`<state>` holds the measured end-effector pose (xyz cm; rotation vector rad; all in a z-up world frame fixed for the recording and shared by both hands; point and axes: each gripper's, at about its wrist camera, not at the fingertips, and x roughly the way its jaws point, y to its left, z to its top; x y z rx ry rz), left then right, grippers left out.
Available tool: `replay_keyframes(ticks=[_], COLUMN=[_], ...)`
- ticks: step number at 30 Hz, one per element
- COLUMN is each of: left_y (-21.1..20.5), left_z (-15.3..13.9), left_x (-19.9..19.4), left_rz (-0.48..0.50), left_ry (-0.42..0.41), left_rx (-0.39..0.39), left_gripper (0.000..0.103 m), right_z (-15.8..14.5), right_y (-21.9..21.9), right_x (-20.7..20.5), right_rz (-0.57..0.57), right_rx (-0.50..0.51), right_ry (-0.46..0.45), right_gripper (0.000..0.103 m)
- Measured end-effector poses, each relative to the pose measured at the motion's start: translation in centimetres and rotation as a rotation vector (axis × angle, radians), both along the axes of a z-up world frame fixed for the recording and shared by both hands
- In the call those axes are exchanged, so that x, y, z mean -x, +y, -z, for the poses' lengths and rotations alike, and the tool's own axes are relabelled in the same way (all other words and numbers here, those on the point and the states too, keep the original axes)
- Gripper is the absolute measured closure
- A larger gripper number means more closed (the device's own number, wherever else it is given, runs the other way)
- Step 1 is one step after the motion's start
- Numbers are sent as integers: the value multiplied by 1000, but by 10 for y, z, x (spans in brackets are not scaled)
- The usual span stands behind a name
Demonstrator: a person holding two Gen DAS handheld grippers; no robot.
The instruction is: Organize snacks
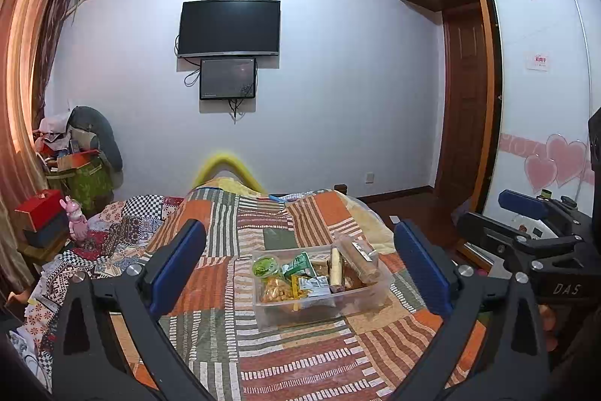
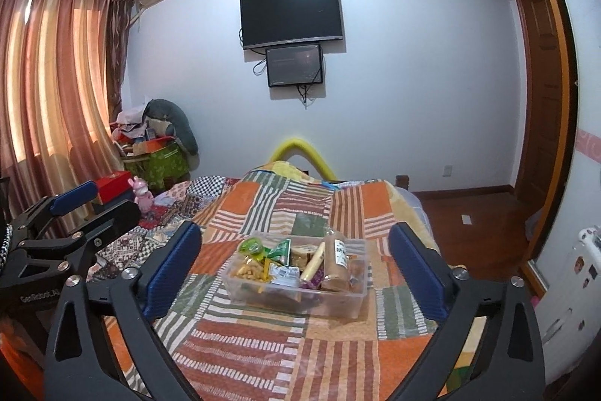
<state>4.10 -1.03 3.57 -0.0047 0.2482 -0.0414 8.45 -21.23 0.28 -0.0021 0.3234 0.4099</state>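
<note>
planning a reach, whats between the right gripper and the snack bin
Only bare patchwork quilt lies between the open right gripper and the clear snack bin, as the right wrist view shows.

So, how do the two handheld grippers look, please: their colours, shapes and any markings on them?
Both are black frames with triangular cut-outs and silver bolts, each carrying two flat fingers padded in ribbed blue. The left gripper and the right gripper look alike. Seen from the left camera, the right one's body bears white letters "DAS". On the left one's body is a partly hidden white word. No cables or sleeves show.
</note>
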Motion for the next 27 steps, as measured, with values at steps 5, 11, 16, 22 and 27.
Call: replay_keyframes(ticks=[5, 11, 16, 22, 27], left_y=[-1, 0, -1, 0, 1], left_z=[1, 1, 0, -1, -2], left_x=[3, 4, 5, 4, 3], left_rz=[1, 4, 3, 4, 3], left_ry=[-1, -1, -5, -5, -1], left_rx=[1, 10, 14, 20, 30], left_gripper=[1, 1, 0, 0, 0], right_z=[2, 2, 2, 2, -1], right_y=[-1, 0, 0, -1, -1], right_x=[2, 4, 4, 6, 7], right_rz=[5, 5, 6, 13, 19], right_rx=[1, 4, 1, 7, 15], right_ry=[5, 4, 3, -6, -13], right_gripper=[0, 0, 0, 0, 0])
